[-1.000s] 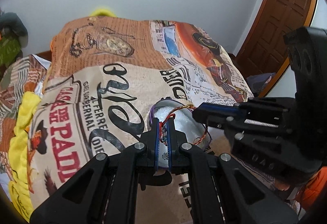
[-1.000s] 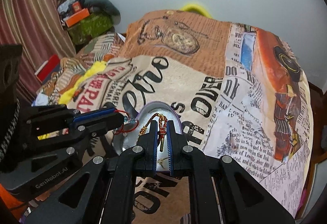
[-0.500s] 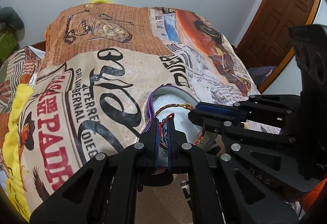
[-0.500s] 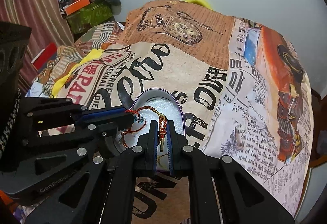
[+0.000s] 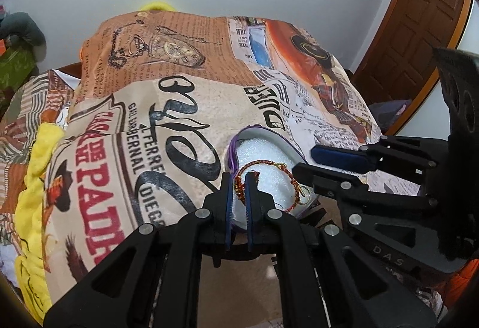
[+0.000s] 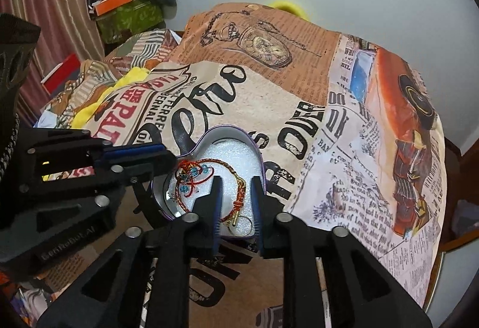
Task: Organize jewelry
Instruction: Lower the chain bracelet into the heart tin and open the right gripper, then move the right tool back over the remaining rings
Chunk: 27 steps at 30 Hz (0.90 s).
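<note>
A heart-shaped tin [image 6: 191, 148] with white foam lining sits on the printed bedspread; it also shows in the left wrist view [image 5: 287, 145]. A red and gold braided bracelet [image 6: 239, 193] lies in it, its ring end at the tin's near edge. My right gripper [image 6: 236, 181] is open, its jaws astride the bracelet's tail. My left gripper [image 5: 239, 178] is shut on the bracelet's [image 5: 263, 163] beaded end over the tin's left side, seen from the right wrist [image 6: 167, 159].
The bedspread [image 6: 329, 124] with newspaper print covers the bed. A yellow cloth [image 5: 33, 166] lies at the left. A wooden door [image 5: 419, 28] stands at the right. Boxes and a green bag [image 6: 128, 13] are piled at the far left by a curtain.
My right gripper has opened and let go of the bracelet, which now lies on the foam in the tin. Both grippers have lowered toward the tin.
</note>
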Tool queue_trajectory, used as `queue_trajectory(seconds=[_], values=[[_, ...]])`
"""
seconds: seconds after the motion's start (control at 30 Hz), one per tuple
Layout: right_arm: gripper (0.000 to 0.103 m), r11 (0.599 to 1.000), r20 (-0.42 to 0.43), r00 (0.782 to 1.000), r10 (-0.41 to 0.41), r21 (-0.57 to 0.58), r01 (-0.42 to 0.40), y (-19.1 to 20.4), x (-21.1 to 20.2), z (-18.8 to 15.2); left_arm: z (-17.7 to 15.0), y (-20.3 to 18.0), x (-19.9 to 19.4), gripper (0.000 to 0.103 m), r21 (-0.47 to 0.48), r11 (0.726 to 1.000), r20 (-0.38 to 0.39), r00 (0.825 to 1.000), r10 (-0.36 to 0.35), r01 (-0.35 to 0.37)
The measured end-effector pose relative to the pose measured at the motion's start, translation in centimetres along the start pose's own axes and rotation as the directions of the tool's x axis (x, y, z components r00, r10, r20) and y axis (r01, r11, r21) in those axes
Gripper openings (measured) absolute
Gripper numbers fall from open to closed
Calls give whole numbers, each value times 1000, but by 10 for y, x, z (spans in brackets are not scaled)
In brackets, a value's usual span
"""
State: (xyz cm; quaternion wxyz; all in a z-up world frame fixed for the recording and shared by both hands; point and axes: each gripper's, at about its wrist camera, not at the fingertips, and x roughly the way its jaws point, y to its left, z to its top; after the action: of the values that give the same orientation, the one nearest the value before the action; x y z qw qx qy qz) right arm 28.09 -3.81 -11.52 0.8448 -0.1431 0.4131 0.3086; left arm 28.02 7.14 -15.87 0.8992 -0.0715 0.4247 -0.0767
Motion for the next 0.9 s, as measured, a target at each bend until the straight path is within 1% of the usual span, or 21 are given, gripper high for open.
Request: queue_trajectory(seconds=[0.07,0.1,0.3,0.57,0.8,0.9], values=[[30,1000,10,1000,-9,0,9,0,-4,-1,0,1,-6,7,-1,1000,8,1000,7,-7],[30,1000,14,1000,-12,-1,12,0,-6,-1,0,1,-7,7,0,1000,10,1000,9,-9],[30,1000,35,999,-19,-5,19,2,-22,-2,-1,-2,-25,14,16,999,30,999,31,-32],[30,1000,68,997,-24,7,24,6,-49,-9,-8,-15,-52,19,48,998,52,997,48,-51],[30,999,98,994,-41,23,39,7,-73,-20,-20,-29,-76,27,77,995,78,996,51,-57],[30,999,109,993,-40,39,36,7,-82,-27,-27,-33,-83,28,74,996,81,996,38,-44]])
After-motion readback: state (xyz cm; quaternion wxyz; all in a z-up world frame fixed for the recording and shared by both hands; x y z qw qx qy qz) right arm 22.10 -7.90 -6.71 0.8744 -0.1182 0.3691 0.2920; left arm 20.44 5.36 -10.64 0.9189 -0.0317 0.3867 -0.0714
